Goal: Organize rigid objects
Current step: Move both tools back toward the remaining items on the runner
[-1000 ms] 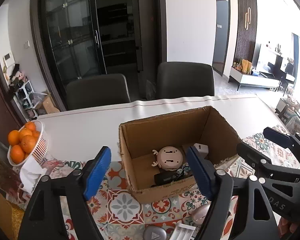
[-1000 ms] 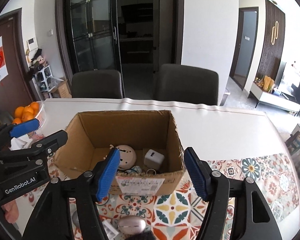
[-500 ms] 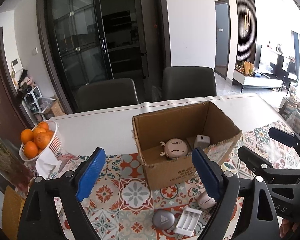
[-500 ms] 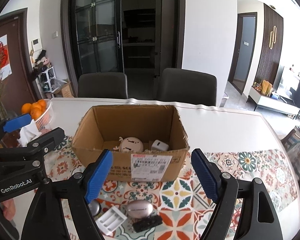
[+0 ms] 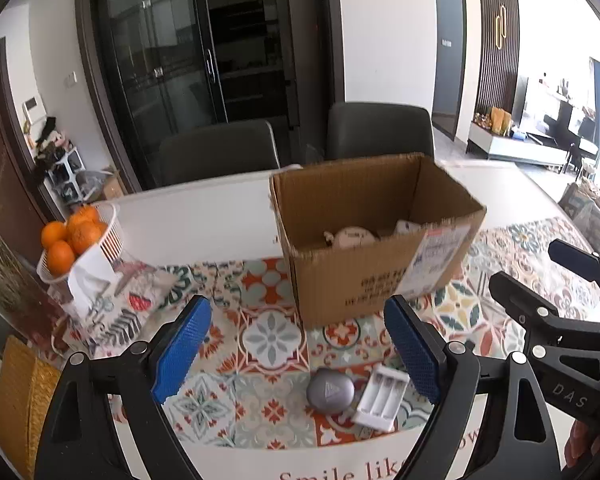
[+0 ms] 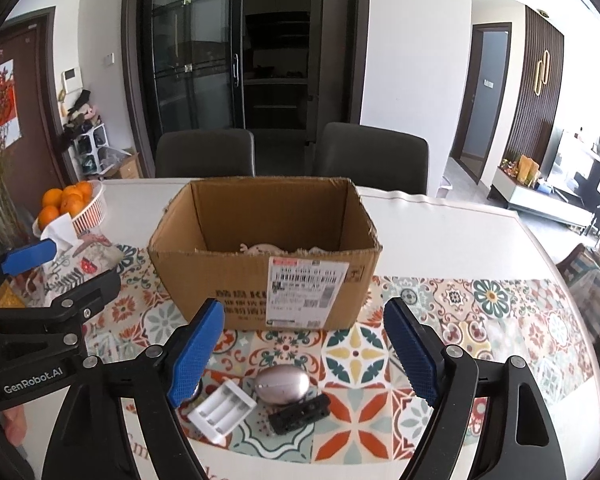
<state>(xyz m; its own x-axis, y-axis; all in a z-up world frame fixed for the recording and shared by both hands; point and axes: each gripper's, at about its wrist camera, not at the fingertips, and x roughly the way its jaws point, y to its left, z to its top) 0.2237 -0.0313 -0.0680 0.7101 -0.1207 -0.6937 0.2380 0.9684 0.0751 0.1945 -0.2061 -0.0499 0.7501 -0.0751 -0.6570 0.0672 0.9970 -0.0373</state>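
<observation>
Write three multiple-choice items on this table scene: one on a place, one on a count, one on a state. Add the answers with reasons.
1. Where does the white battery holder lie?
A. inside the cardboard box
B. on the patterned mat, in front of the box
C. in the basket of oranges

2. How many slots does the battery holder show?
A. one
B. three
C. six

3. What is the state of the right gripper?
A. open, holding nothing
B. shut on the silver egg-shaped object
C. shut on the box wall

Answers:
1. B: it rests on the patterned mat, nearer the camera than the cardboard box, beside the silver egg-shaped object.
2. B: three parallel channels show in both wrist views.
3. A: its blue fingers stand wide apart with only the mat between them; the left gripper is open too.
</observation>
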